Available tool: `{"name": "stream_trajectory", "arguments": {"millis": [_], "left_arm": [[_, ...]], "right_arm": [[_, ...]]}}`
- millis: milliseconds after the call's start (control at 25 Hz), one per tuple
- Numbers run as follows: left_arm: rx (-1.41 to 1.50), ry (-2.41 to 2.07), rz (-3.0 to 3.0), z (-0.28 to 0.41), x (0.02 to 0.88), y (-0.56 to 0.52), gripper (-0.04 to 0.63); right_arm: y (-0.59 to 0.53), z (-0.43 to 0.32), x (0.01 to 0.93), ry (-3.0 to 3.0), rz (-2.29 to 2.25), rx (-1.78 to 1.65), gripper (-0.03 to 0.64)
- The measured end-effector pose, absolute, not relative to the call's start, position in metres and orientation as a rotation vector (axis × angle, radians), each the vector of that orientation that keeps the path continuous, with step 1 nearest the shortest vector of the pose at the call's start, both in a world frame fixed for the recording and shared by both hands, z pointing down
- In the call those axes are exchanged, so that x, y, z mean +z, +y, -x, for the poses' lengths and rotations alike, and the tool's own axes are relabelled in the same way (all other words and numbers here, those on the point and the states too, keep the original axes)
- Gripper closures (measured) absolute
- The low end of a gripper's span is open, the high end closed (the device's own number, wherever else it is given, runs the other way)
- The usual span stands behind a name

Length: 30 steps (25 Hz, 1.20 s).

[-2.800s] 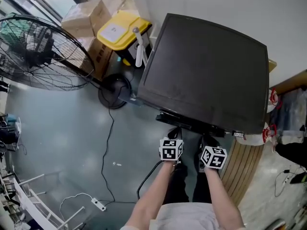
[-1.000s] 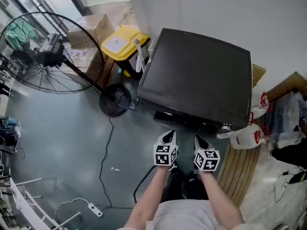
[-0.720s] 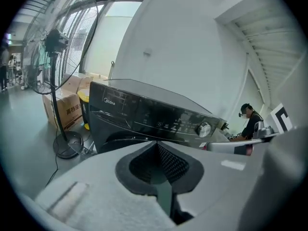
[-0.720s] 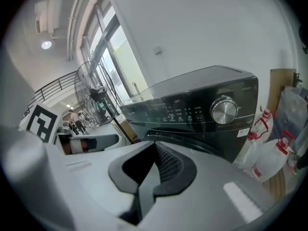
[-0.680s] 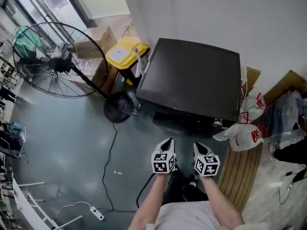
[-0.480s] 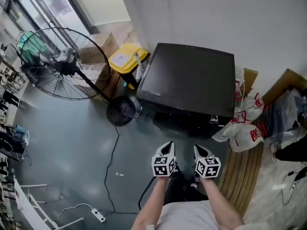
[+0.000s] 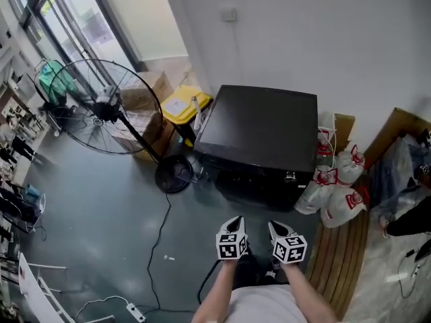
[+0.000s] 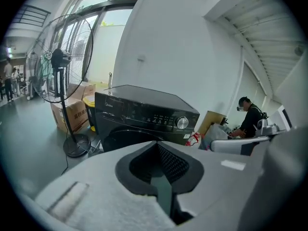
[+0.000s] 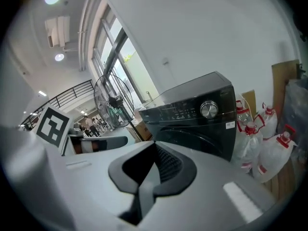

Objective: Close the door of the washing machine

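The black washing machine (image 7: 259,136) stands against the wall, its round door (image 9: 197,139) flush. A fan (image 7: 101,106) and yellow bin (image 7: 180,105) crowd its left, white jugs (image 7: 337,194) its right. Over the grey floor (image 7: 101,207) in front, the left gripper (image 7: 234,222) and right gripper (image 7: 277,226) hover with jaws together, empty.

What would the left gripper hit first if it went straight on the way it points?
Probably the washing machine door; no obstacle shows between. Depth unclear: maybe the floor first.

washing machine (image 7: 259,130) at wall (image 7: 303,39) | fan (image 7: 101,106) beside it | left tool (image 7: 235,221), right tool (image 7: 275,225) apart from it
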State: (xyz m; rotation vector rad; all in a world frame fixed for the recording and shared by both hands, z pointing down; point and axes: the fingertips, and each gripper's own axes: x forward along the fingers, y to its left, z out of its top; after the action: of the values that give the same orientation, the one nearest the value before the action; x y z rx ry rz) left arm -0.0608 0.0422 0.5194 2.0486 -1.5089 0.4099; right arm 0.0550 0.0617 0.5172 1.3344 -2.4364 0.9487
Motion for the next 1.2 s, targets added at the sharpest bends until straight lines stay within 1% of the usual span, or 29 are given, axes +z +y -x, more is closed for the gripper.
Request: {"name": "stream_trajectory", "arguments": {"millis": [240, 600, 1200], "left_arm": [[0.418, -1.551, -2.049, 0.056, 0.503, 0.053, 0.589], [0.335, -1.585, -1.982, 0.061, 0.501, 0.064, 0.589], [0.403, -1.594, -2.006, 0.057, 0.505, 0.07, 0.589]], "right_arm": [[0.07, -0.069, 0.514, -2.423, -1.292, 0.898, 0.614], [0.056, -0.084, 0.507, -2.445, -1.254, 0.818, 0.614], [0.062, -0.081, 0.509, -2.449, -1.189, 0.782, 0.615]]}}
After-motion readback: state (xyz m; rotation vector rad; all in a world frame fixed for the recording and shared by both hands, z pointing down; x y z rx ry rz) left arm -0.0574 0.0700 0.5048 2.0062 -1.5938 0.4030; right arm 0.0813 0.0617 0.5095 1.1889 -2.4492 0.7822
